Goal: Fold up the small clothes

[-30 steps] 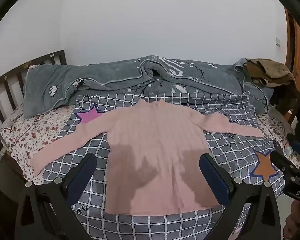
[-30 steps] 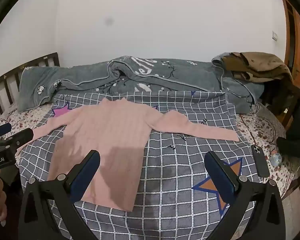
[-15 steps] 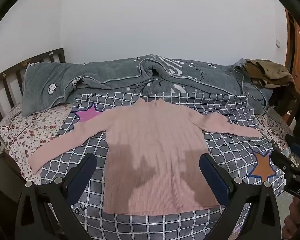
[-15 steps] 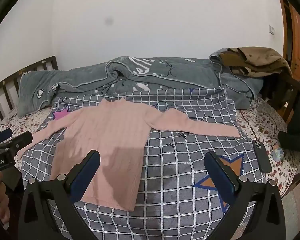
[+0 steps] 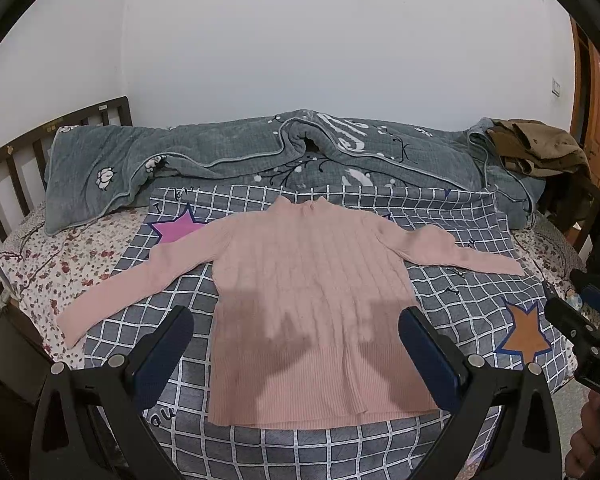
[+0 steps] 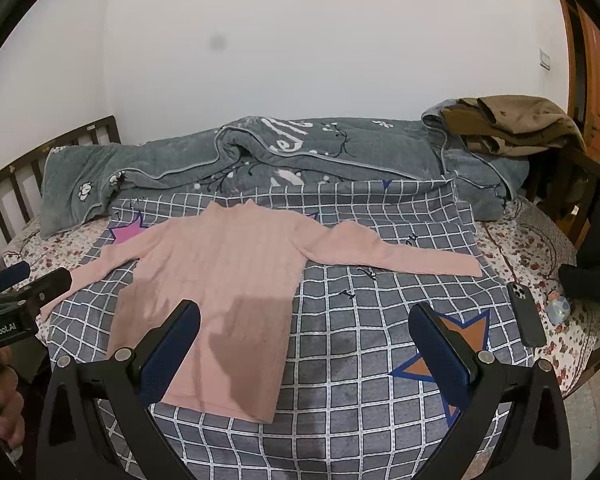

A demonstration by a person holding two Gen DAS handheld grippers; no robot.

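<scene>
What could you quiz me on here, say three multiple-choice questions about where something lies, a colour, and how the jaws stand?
1. Where does the black phone lie?
A. on the sweater
B. near the bed's right edge
C. on the headboard

2. What colour is the sweater?
A. pink
B. green
C. white

3. How do the jaws of the left gripper and right gripper stand?
A. both shut on cloth
B. one open, one shut
C. both open, holding nothing

Answers:
1 B, it lies on the floral sheet beside the checked cover.
2 A, pink knit spread flat with both sleeves out.
3 C, each pair is wide apart above the bed.
</scene>
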